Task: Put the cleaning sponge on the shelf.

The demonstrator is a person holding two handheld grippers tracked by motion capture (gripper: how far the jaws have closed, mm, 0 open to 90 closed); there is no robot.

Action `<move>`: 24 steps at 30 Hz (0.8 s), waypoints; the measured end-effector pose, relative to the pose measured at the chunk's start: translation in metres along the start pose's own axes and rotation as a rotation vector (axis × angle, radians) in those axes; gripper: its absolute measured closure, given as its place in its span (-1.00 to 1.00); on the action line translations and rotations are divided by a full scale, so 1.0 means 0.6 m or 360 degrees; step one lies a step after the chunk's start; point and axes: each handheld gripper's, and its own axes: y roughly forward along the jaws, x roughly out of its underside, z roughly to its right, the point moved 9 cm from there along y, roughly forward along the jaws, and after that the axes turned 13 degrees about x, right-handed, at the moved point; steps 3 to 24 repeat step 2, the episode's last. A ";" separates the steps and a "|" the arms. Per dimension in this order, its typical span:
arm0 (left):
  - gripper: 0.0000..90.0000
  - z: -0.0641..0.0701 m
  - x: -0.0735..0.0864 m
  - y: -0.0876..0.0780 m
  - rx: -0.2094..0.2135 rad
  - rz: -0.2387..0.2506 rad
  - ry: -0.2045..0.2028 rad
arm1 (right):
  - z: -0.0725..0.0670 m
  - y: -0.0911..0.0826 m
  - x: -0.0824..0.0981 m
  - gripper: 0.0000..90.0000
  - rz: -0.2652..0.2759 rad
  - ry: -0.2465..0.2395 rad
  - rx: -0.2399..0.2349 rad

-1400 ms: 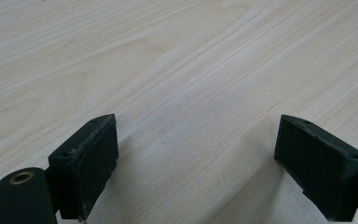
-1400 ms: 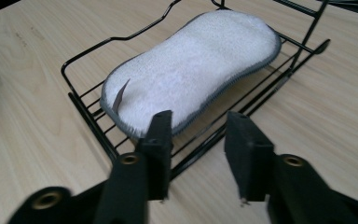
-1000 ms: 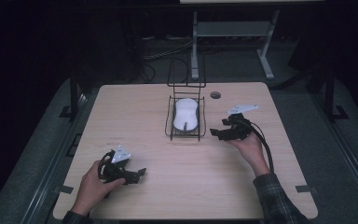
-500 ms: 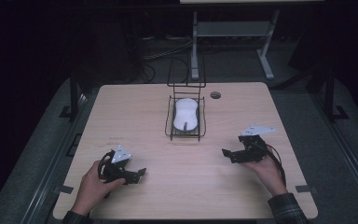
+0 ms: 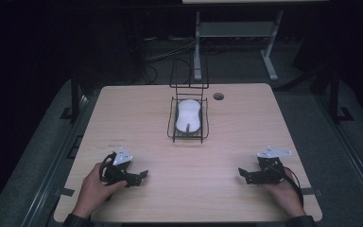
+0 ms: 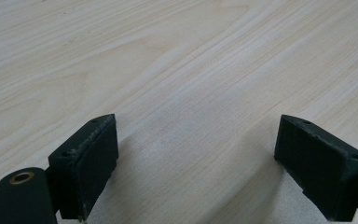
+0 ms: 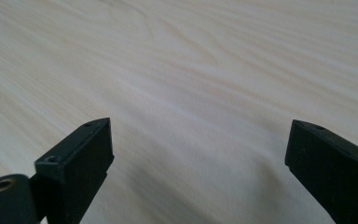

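A white computer mouse (image 5: 188,116) lies in a black wire basket (image 5: 172,124) at the middle of the light wooden table (image 5: 246,127). My left gripper (image 5: 141,176) rests low at the near left of the table, a hand around it, jaws wide apart and pointing right. My right gripper (image 5: 244,174) rests at the near right, held by the other hand, jaws apart and pointing left. In the left gripper view my left gripper (image 6: 196,163) is open over bare wood. In the right gripper view my right gripper (image 7: 198,163) is open over bare wood too.
A small dark round hole (image 5: 218,96) sits in the tabletop right of the basket. A tall wire frame (image 5: 189,71) rises behind the basket. Beyond the table are a white metal stand (image 5: 231,33) and cables on the dark floor.
My right gripper has drawn back from beside the basket toward the near right of the table. My left gripper has stayed in place.
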 end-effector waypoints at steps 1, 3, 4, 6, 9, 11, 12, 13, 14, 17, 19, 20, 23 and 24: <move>-0.72 0.000 0.000 0.000 0.0000 -0.0001 0.0001 | 0.001 0.000 0.004 -0.84 -0.0004 0.0001 0.0003; -0.72 0.000 0.000 0.000 0.0000 -0.0002 0.0001 | 0.002 -0.001 0.009 -0.84 -0.0013 -0.0002 0.0012; -0.72 0.000 0.000 0.000 0.0000 -0.0002 0.0001 | 0.002 -0.001 0.009 -0.84 -0.0013 -0.0002 0.0012; -0.72 0.000 0.000 0.000 0.0000 -0.0002 0.0001 | 0.002 -0.001 0.009 -0.84 -0.0013 -0.0002 0.0012; -0.72 0.000 0.000 0.000 0.0000 -0.0002 0.0001 | 0.002 -0.001 0.009 -0.84 -0.0013 -0.0002 0.0012; -0.72 0.000 0.000 0.000 0.0000 -0.0002 0.0001 | 0.002 -0.001 0.009 -0.84 -0.0013 -0.0002 0.0012; -0.72 0.000 0.000 0.000 0.0000 -0.0002 0.0001 | 0.002 -0.001 0.009 -0.84 -0.0013 -0.0002 0.0012; -0.72 0.000 0.000 0.000 0.0000 -0.0002 0.0001 | 0.002 -0.001 0.009 -0.84 -0.0013 -0.0002 0.0012; -0.72 0.000 0.000 0.000 0.0000 -0.0002 0.0001 | 0.002 -0.001 0.009 -0.84 -0.0013 -0.0002 0.0012; -0.72 0.000 0.000 0.000 0.0000 -0.0002 0.0001 | 0.002 -0.001 0.009 -0.84 -0.0013 -0.0002 0.0012; -0.72 0.000 0.000 0.000 0.0000 -0.0002 0.0001 | 0.002 -0.001 0.009 -0.84 -0.0013 -0.0002 0.0012; -0.72 0.000 0.000 0.000 0.0000 -0.0002 0.0001 | 0.002 -0.001 0.009 -0.84 -0.0013 -0.0002 0.0012; -0.72 0.000 0.000 0.000 0.0000 -0.0002 0.0001 | 0.002 -0.001 0.009 -0.84 -0.0013 -0.0002 0.0012; -0.72 0.000 0.000 0.000 0.0000 -0.0002 0.0001 | 0.002 -0.001 0.009 -0.84 -0.0013 -0.0002 0.0012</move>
